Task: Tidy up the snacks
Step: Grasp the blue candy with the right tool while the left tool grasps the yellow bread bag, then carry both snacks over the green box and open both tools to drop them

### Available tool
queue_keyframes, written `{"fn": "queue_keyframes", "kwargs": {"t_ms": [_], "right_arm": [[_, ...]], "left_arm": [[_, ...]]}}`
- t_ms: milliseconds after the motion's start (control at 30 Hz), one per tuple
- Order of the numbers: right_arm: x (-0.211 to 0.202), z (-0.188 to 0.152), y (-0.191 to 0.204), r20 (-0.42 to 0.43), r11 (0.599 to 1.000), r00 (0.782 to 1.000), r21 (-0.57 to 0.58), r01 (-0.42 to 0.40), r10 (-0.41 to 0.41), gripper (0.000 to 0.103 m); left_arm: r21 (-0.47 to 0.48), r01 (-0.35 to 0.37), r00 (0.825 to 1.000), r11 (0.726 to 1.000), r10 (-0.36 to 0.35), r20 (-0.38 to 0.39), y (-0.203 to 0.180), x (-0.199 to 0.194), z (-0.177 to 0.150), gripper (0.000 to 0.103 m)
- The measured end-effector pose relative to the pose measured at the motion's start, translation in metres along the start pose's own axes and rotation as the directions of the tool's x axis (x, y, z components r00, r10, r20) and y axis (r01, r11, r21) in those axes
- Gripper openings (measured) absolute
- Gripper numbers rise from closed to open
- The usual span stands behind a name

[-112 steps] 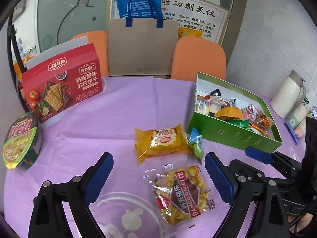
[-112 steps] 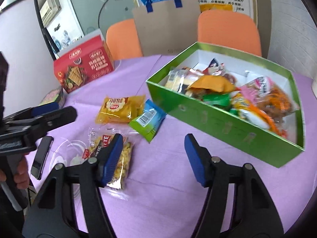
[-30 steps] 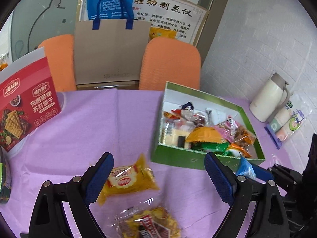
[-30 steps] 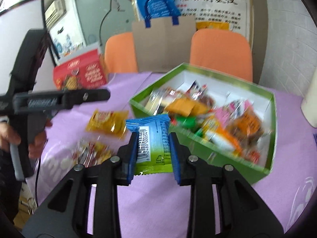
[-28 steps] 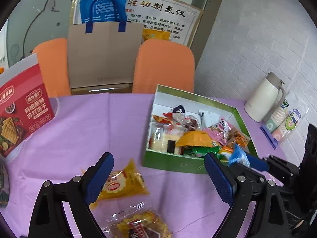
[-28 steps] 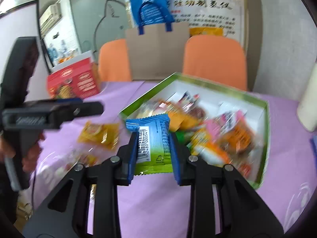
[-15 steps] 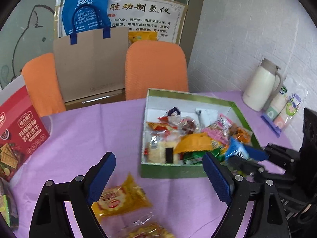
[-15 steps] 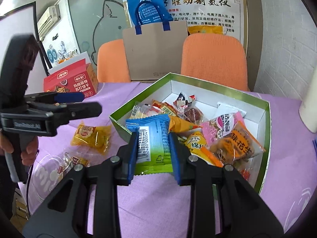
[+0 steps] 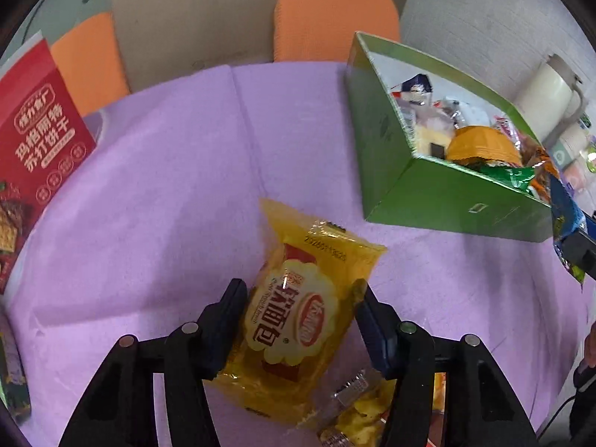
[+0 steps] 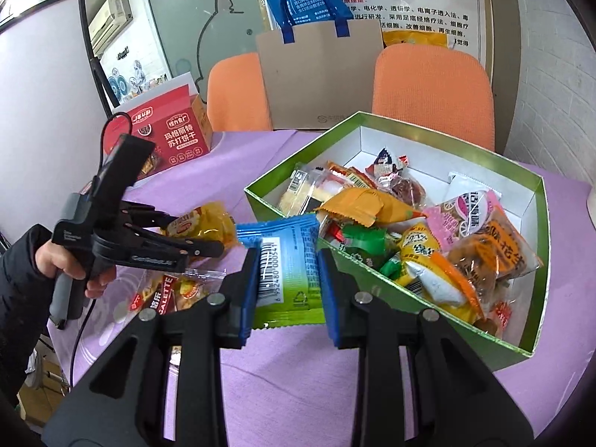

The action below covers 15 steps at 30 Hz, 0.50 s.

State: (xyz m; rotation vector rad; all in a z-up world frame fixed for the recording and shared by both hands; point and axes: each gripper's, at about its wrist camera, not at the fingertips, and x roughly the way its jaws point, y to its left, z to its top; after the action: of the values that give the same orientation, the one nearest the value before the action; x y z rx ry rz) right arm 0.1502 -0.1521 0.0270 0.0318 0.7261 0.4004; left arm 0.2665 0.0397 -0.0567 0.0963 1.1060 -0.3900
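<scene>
From our left wrist view, the left gripper [image 9: 300, 322] has its fingers [image 9: 227, 316] closed against both sides of a yellow bread packet [image 9: 298, 316], which lies on the purple tabletop [image 9: 167, 186]. A clear bag of biscuits [image 9: 357, 409] lies just beside the packet, partly under the right-hand finger. To the left stands a red cracker box [image 9: 33, 141]; ahead are two orange chairs [image 9: 331, 11] and a brown paper bag [image 9: 193, 15]. The green box [image 9: 428, 193] sits to the right, well apart from the packet, crowded with wrapped snacks [image 9: 480, 145], and a white jug [image 9: 547, 89] stands behind it. From our right wrist view, the right gripper [image 10: 287, 290] holds a blue and green snack packet [image 10: 285, 264] pinched between its fingers [image 10: 247, 290], raised just beside the box's near wall [image 10: 409, 301]. Inside the box we see an orange packet [image 10: 357, 203], pink wrappers [image 10: 469, 208] and yellow bags [image 10: 421, 246] piled loosely. At left, a hand [image 10: 67, 264] grips the other tool over the yellow bread packet [image 10: 205, 223].
</scene>
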Motion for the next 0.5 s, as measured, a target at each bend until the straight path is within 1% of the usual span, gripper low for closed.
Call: {"fn": "queue_keyframes", "kwargs": {"t_ms": [67,133,200,233,267,300,333,400,433,500], "right_arm": [[0.0,-0.002,0.001,-0.005,1.0,1.0,0.003,-0.001,0.001,0.033],[0.0,-0.003,0.001,-0.009,1.0,1.0,-0.005,0.01,-0.01,0.033],[0.001,-0.004,0.0,-0.014,1.0,1.0,0.002,0.014,-0.014,0.033],[0.002,-0.004,-0.001,-0.019,1.0,1.0,0.004,0.017,-0.017,0.033],[0.004,-0.004,-0.001,-0.023,1.0,1.0,0.005,0.02,-0.02,0.033],[0.006,-0.004,0.0,-0.029,1.0,0.999,0.007,0.02,-0.02,0.033],[0.006,-0.003,0.0,-0.03,1.0,0.999,0.009,0.015,-0.015,0.033],[0.0,-0.001,0.002,-0.012,1.0,1.0,0.006,0.006,-0.006,0.033],[-0.004,0.001,0.003,0.006,1.0,1.0,0.001,0.009,-0.009,0.032],[-0.012,0.007,0.002,0.033,1.0,0.999,0.002,0.008,-0.008,0.032]], "left_arm": [[0.029,0.007,1.0,1.0,-0.007,-0.003,-0.004,0.0,0.0,0.058],[0.06,-0.022,1.0,0.998,0.022,0.006,-0.007,0.001,-0.001,0.059],[0.065,-0.033,0.999,0.997,0.032,0.018,-0.006,0.001,-0.003,0.059],[0.061,-0.039,0.999,0.997,0.038,0.026,-0.005,0.0,-0.004,0.053],[0.054,-0.07,0.997,0.996,0.069,0.033,-0.005,0.0,-0.004,0.043],[0.045,-0.083,0.996,0.995,0.082,0.031,-0.005,-0.001,-0.003,0.038],[0.02,-0.071,0.997,0.997,0.07,0.036,-0.002,-0.006,-0.003,0.038],[-0.026,-0.037,0.996,0.999,0.039,0.08,0.001,-0.024,-0.001,0.037],[-0.032,-0.026,0.994,0.999,0.029,0.105,-0.001,-0.034,0.001,0.037],[-0.014,-0.003,0.987,1.0,0.005,0.162,-0.011,-0.06,0.008,0.037]]}}
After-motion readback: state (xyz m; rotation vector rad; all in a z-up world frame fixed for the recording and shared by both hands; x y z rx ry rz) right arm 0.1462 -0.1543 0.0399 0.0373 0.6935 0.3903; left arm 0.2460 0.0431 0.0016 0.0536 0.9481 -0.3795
